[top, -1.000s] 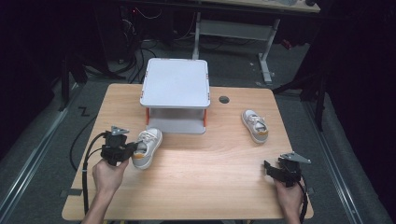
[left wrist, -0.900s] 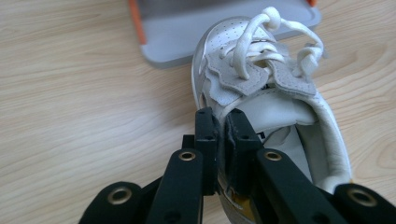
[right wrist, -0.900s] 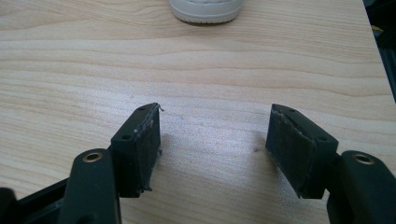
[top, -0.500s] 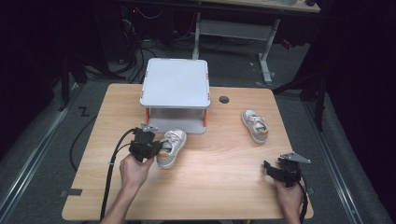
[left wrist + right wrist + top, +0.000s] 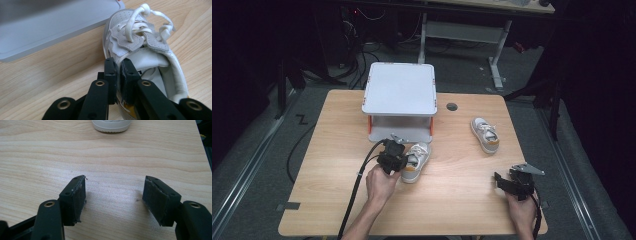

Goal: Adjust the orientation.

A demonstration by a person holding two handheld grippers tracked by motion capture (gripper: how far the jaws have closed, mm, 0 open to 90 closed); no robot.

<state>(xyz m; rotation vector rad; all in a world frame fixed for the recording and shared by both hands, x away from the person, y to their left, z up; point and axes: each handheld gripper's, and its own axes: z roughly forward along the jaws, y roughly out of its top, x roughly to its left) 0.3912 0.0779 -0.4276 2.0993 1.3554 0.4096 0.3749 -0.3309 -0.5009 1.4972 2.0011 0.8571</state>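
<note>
A small white shoe with a tan heel [image 5: 418, 161] lies on the wooden table [image 5: 327, 160], just in front of the white stand [image 5: 399, 90]. My left gripper [image 5: 402, 162] is shut on the rim of its opening. In the left gripper view the jaws pinch the shoe's [image 5: 140, 42] side wall at the collar, under my left gripper [image 5: 119, 72]. The matching shoe [image 5: 485, 135] lies alone at the right. My right gripper [image 5: 507, 179] rests near the front right corner, open and with nothing in it. In the right gripper view my right gripper [image 5: 115, 195] faces that shoe's toe [image 5: 111, 125].
The white two-level stand with orange posts has a low shelf [image 5: 50, 27] right beside the held shoe. A round cable hole [image 5: 452, 106] sits in the table behind the shoes. A black cable [image 5: 357, 185] trails from my left gripper over the front edge.
My left gripper has carried the shoe to the right across the table, from the left side to the front of the stand. The right gripper and the other shoe have not moved.
</note>
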